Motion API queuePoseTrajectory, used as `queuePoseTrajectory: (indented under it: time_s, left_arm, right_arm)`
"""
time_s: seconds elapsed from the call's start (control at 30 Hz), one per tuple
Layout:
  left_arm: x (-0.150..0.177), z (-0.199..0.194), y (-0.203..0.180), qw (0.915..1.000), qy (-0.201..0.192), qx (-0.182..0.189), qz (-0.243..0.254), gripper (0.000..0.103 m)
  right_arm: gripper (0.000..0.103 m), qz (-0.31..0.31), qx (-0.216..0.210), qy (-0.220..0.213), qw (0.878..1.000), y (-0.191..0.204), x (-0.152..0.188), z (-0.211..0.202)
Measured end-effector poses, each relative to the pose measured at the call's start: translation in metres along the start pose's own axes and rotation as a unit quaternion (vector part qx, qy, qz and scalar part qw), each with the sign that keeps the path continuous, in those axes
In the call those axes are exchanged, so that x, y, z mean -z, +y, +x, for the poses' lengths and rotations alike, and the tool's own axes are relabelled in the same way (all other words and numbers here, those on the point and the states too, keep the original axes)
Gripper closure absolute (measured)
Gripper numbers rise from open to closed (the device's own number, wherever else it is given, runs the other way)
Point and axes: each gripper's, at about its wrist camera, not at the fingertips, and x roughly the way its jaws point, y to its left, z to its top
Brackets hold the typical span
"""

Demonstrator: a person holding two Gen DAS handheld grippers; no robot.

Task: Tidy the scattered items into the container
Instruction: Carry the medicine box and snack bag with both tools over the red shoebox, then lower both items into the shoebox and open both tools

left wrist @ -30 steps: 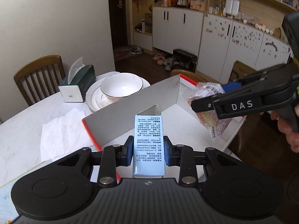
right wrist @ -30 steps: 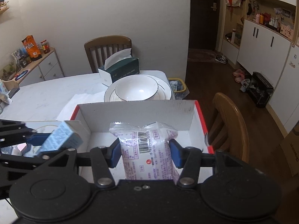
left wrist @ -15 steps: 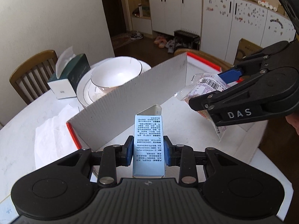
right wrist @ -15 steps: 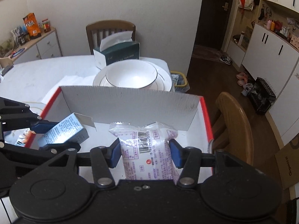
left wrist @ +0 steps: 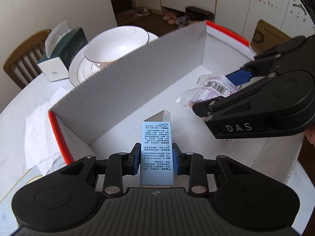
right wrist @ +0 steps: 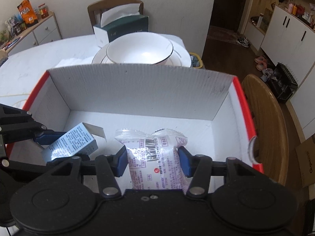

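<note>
Both grippers have dropped since a second ago, and now I'm looking down into the white cardboard box (right wrist: 137,90) with its red outer edges, where before I was looking across its rim. Nearest to me, my left gripper (left wrist: 156,158) is clamped on the pale blue carton (left wrist: 156,153), blue pads pressed against its two sides, end flap open at the far tip. Its face carries dense printed lines; I can pick out "ARTEMISIA ARGYI" in Latin letters, the rest is too small. My right gripper (right wrist: 152,161) is clamped on the clear snack packet (right wrist: 155,157) with purple print, a barcode and a small red mark. Both items hang inside the box, above its floor; whether either touches it, I can't tell.

From the left view I read "DAS" on the side of the right gripper (left wrist: 232,90); the right view doesn't give me that. Right view alone shows the sideboard (right wrist: 33,29) by the wall with snack bags on it.

Past the box's far wall: one white bowl (right wrist: 139,49) on one plate (right wrist: 182,56), one dark green tissue box (right wrist: 126,27) near the table's far edge, and one loose sheet of tissue (left wrist: 42,114) towards the left edge. Two wooden chairs: one (right wrist: 116,2) behind the tissue box, one (right wrist: 263,114) at the right edge.
</note>
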Motion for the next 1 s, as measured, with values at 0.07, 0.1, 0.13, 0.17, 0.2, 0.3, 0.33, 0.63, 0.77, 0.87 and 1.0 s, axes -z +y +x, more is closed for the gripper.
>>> queuePoseTrajectory:
  time_s: [0.07,0.1,0.13,0.17,0.2,0.3,0.33,0.63,0.77,0.87,1.0]
  left_arm:
    - [0.000,0.003,-0.001,1.0000,0.008,0.001,0.003,0.073]
    - [0.000,0.004,-0.001,0.9999,0.012,0.002,0.001,0.073]
    - [-0.001,0.006,0.000,0.9999,0.016,0.004,-0.001,0.073]
    - [-0.001,0.007,0.000,0.9998,0.020,0.006,-0.002,0.073]
    - [-0.002,0.009,-0.001,0.9997,0.023,0.008,-0.003,0.073]
    - [-0.003,0.012,-0.002,0.9994,0.033,0.014,-0.002,0.073]
    - [-0.003,0.012,-0.003,0.9993,0.035,0.015,-0.001,0.073]
    - [-0.003,0.021,-0.008,0.9978,0.064,0.019,0.006,0.073]
    - [-0.002,0.024,-0.009,0.9969,0.077,0.017,0.010,0.073]
    - [-0.003,0.026,-0.010,0.9962,0.085,0.018,0.012,0.073]
    - [-0.003,0.030,-0.010,0.9948,0.098,0.021,0.015,0.073]
  right_arm:
    - [0.051,-0.002,-0.001,0.010,1.000,0.001,0.002,0.003]
    - [0.051,-0.005,-0.002,0.014,1.000,0.001,0.003,0.004]
    - [0.051,-0.007,-0.002,0.017,1.000,0.000,0.004,0.006]
    - [0.051,-0.008,-0.003,0.021,1.000,0.000,0.005,0.007]
    - [0.051,-0.008,-0.004,0.025,1.000,0.000,0.006,0.008]
    - [0.051,-0.006,-0.004,0.030,1.000,-0.001,0.006,0.009]
    - [0.051,-0.006,-0.003,0.033,0.999,-0.001,0.005,0.010]
    - [0.051,-0.015,-0.001,0.051,0.999,0.005,0.005,0.017]
    - [0.050,-0.009,-0.004,0.056,0.998,0.004,0.006,0.017]
    - [0.050,-0.003,-0.009,0.058,0.998,0.002,0.007,0.018]
    - [0.049,-0.001,-0.010,0.062,0.998,0.000,0.006,0.019]
